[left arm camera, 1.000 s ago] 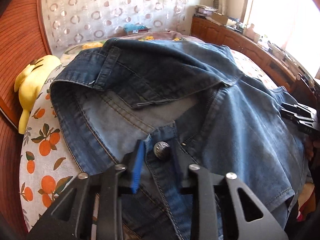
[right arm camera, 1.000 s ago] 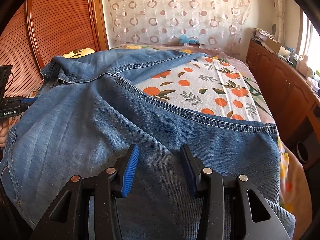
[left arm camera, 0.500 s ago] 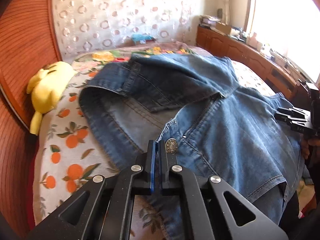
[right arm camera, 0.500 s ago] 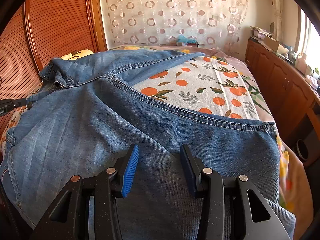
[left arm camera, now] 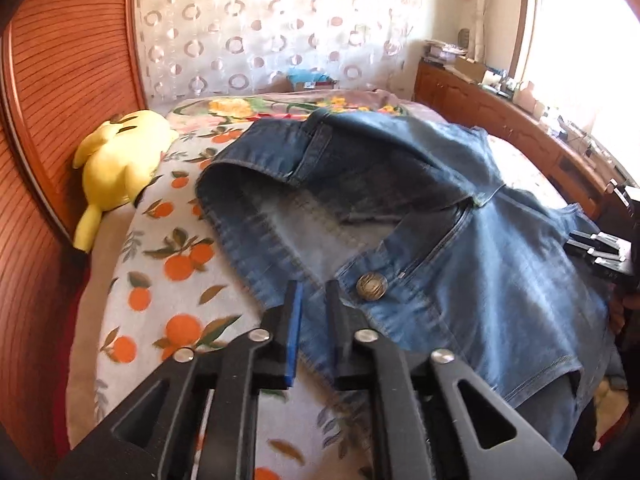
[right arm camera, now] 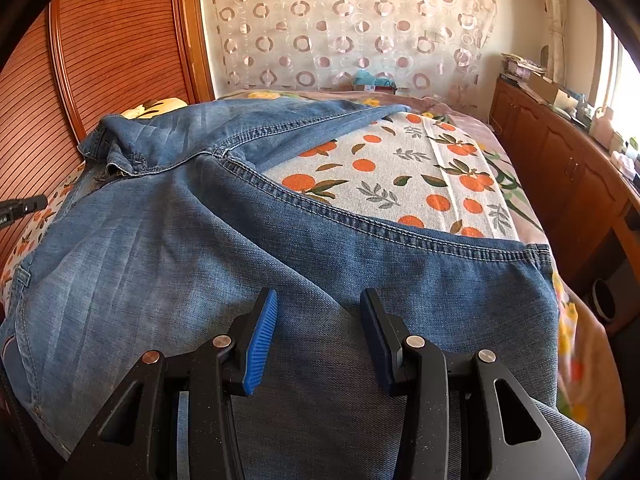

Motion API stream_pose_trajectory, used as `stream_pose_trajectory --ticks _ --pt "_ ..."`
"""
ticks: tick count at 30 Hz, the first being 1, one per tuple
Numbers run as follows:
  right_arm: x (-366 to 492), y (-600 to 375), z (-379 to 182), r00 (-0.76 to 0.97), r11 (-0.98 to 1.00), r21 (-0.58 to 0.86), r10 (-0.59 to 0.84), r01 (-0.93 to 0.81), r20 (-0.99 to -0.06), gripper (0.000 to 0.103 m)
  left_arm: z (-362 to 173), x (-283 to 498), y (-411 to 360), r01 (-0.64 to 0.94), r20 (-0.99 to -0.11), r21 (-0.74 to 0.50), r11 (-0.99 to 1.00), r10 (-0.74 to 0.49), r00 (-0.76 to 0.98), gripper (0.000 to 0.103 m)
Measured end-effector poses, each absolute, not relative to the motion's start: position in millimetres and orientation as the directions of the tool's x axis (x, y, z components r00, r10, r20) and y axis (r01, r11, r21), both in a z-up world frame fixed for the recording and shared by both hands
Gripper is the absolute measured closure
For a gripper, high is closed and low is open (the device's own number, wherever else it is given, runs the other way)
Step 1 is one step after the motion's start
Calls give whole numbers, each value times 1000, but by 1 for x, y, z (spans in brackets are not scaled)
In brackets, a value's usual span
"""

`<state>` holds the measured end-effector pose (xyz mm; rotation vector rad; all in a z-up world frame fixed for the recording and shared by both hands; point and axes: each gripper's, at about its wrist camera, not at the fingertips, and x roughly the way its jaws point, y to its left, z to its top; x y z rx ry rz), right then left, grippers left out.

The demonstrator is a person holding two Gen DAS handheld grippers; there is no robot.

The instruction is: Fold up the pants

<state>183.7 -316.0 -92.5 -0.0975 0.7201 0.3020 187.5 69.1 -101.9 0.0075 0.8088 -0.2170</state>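
Blue jeans [left arm camera: 500, 280] lie spread on the bed, waist toward the headboard, fly open, metal button [left arm camera: 370, 287] showing. My left gripper [left arm camera: 314, 300] is at the waistband's corner just left of the button; its jaws are opening, with a narrow gap where the denim edge shows, and the pads do not press on it. My right gripper [right arm camera: 318, 320] stands open low over a leg of the jeans [right arm camera: 160, 240], with cloth lying flat between its fingers. Each gripper shows at the edge of the other's view: the right gripper [left arm camera: 596, 248], the left gripper [right arm camera: 20, 206].
The bed has an orange-print sheet [right arm camera: 400, 176]. A yellow plush toy [left arm camera: 120, 160] lies by the wooden headboard [left arm camera: 60, 100]. A low wooden cabinet [right arm camera: 560, 168] with clutter on top runs along the right side under the window.
The left gripper shut at the waistband by the button, drew back a little, and now its jaws have parted. The waist has settled farther from the camera. The right gripper has not moved.
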Motion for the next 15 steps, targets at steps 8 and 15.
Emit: stream_pose_trajectory --ticks 8,15 --pt "184 -316 -93 711 952 17 239 -304 -662 58 -103 232 38 248 -735 -97 964 -237 635 74" --pt "184 -315 -93 711 952 19 240 -304 -661 58 -117 261 21 251 -772 -28 968 -181 610 74"
